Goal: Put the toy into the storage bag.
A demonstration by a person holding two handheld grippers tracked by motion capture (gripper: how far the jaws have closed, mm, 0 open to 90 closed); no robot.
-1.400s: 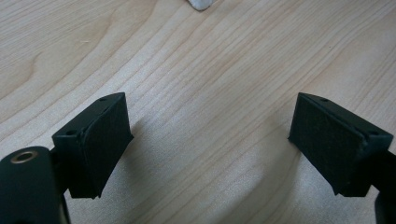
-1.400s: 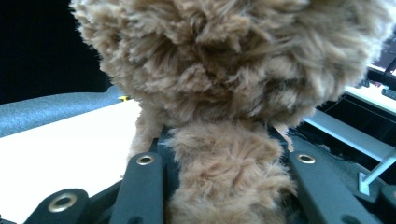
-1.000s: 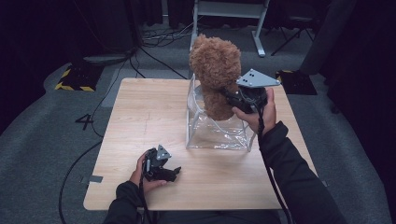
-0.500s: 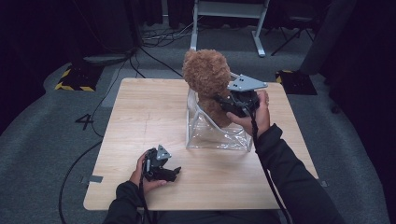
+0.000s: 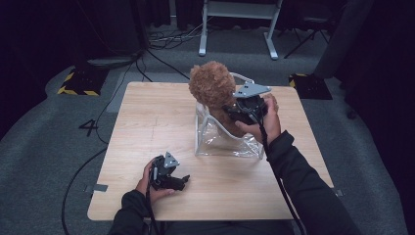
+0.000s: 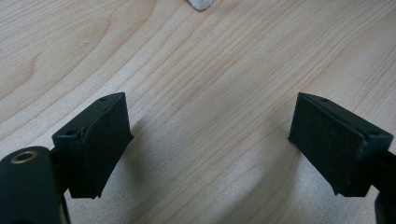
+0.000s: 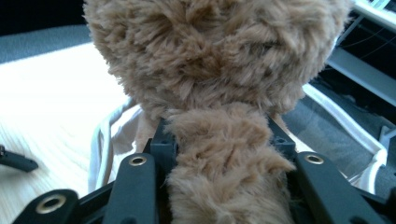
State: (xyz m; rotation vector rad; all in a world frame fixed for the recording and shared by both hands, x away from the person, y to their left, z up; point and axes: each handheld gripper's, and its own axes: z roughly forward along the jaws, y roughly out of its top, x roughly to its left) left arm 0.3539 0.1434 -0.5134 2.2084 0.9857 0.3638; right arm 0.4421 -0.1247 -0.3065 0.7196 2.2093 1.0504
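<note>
The work in hand looks like packing a brown plush bear [image 5: 213, 88] into a clear plastic bag [image 5: 226, 139] that stands open toward the far right of the bench [image 5: 147, 127], and it appears roughly half done. The right tongs [image 5: 234, 113] are clamped on the bear's body just below its head; in the right gripper view the fur [image 7: 224, 163] bulges between the two black jaws, which have just been easing apart slightly while the plush stays squeezed between them. The bear's lower part is already down inside the bag's mouth, between the white-edged walls, while the head and upper body stand clear above the rim. What is left, by my reading, is to push the toy down until the head passes the opening, let go, and perhaps draw the white handles [image 5: 242, 77] together. The left tongs [image 5: 182, 180] rest low at the near left of the bench, well apart from the bag, with the jaws spread wide and nothing between them but bare wood.
</note>
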